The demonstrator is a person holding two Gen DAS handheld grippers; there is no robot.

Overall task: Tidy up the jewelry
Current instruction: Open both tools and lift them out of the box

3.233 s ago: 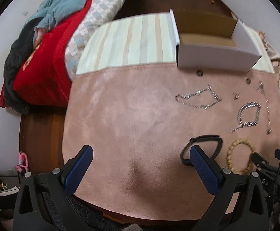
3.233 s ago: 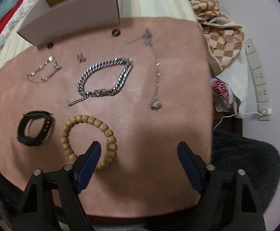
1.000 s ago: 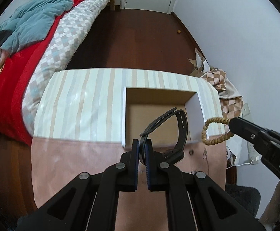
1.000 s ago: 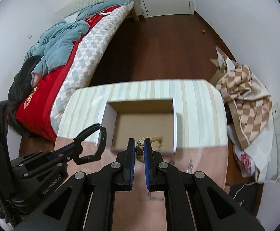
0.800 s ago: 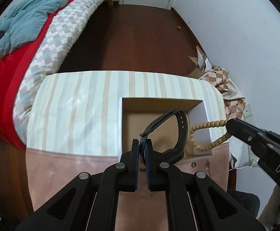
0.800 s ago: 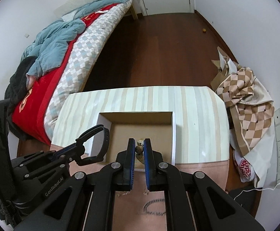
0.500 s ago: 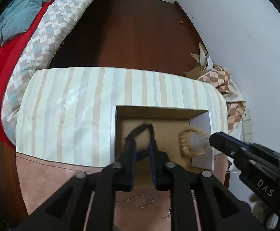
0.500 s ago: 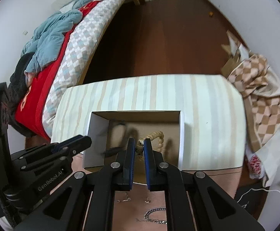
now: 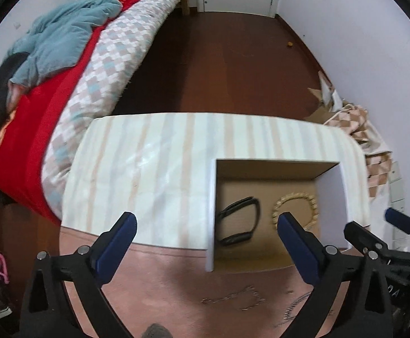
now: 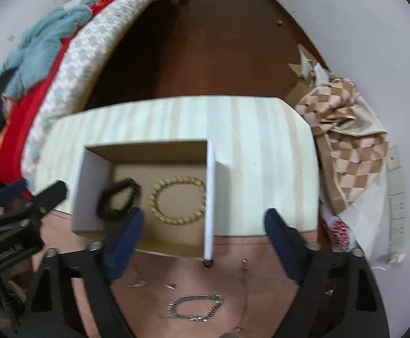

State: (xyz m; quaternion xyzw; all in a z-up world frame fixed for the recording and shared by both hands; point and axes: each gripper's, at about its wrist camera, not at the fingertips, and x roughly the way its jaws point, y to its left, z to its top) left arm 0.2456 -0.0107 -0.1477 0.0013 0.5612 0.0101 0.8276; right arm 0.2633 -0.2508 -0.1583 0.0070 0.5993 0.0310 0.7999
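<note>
Holding black band [image 10: 118, 199] & bead bracelet [image 10: 178, 204], box [image 10: 92, 174], both grippers' jaws open, empty

Black claw [image 9: 205, 231] frames, blue pads [image 9: 117, 242], silver screws.

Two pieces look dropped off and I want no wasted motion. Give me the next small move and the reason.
Probably bring the right gripper back and down over the silver curb-chain bracelet on the pink mat. Both grippers are open and empty; the black wristband and the wooden bead bracelet already lie inside the white cardboard box, and that chain lies nearest, between the right gripper's fingers.
</note>
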